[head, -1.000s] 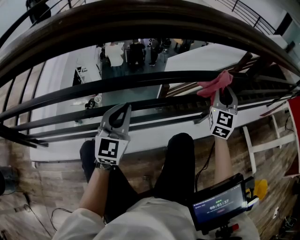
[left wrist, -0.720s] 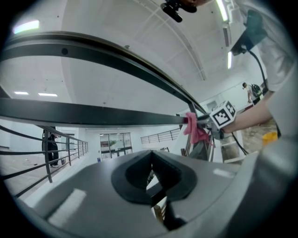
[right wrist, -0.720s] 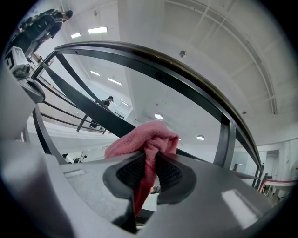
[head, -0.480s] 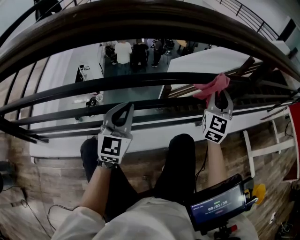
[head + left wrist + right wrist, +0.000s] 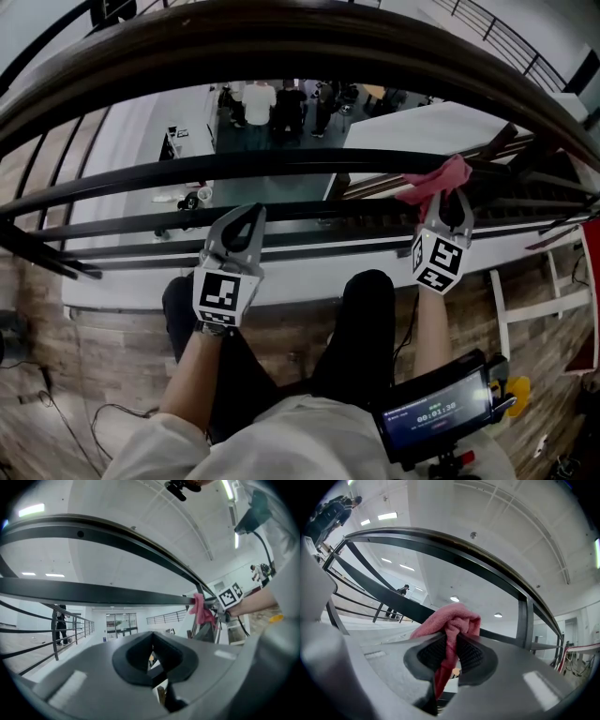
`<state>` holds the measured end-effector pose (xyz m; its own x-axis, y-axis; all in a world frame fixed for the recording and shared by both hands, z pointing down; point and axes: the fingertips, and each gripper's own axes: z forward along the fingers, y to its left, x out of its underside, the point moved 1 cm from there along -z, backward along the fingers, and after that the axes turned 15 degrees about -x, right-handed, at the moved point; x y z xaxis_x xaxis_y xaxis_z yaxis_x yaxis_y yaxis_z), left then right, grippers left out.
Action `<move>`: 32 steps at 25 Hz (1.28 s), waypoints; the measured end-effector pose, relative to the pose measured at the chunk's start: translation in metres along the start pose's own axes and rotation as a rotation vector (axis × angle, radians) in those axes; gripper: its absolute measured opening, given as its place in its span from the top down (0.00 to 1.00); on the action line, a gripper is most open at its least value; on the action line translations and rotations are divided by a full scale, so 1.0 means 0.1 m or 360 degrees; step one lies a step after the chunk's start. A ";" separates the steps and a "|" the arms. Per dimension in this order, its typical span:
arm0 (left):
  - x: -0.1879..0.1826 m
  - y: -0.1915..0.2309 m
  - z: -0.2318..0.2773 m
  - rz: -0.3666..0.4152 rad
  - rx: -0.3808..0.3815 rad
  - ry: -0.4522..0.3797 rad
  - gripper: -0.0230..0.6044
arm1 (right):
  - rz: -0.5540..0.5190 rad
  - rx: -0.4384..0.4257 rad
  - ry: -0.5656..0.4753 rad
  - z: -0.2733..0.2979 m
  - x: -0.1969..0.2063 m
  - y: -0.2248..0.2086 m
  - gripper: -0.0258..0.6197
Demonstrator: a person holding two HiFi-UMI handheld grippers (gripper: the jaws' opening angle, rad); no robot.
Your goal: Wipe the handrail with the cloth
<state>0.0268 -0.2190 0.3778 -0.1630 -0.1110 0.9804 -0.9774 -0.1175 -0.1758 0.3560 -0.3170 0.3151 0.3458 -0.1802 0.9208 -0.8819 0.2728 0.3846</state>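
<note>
Right gripper (image 5: 448, 195) pinches the pink cloth (image 5: 433, 178), bunched against the black bar (image 5: 234, 167) below the brown handrail (image 5: 281, 37); left gripper (image 5: 246, 217) is pressed together and empty, so wiping appears barely begun.

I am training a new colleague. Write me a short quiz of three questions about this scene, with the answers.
1. True or false: the left gripper holds the crumpled pink cloth.
2. The cloth is nearest to: A) the broad brown top handrail; B) the black metal rail below it; C) the wooden floor.
3. Fill in: the left gripper's jaws are ____ and hold nothing.
Key: 1 false, the right gripper holds it; 2 B; 3 together.
</note>
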 end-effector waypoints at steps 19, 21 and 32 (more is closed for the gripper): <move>-0.04 -0.01 -0.03 -0.0005 -0.0015 -0.0004 0.95 | -0.0040 -0.0149 -0.0099 0.00 -0.23 0.36 0.87; -0.04 0.00 -0.04 -0.0005 -0.0019 -0.0003 0.95 | -0.0055 -0.0177 -0.0107 0.01 -0.28 0.45 0.87; -0.05 0.03 -0.05 -0.0014 -0.0031 -0.0009 0.95 | -0.0088 -0.0341 -0.0140 0.05 -0.51 0.84 0.87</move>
<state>0.0242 -0.2140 0.3727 -0.1539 -0.1159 0.9813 -0.9812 -0.0992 -0.1656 0.2633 -0.2895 0.3003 0.3540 -0.2795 0.8925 -0.7712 0.4527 0.4476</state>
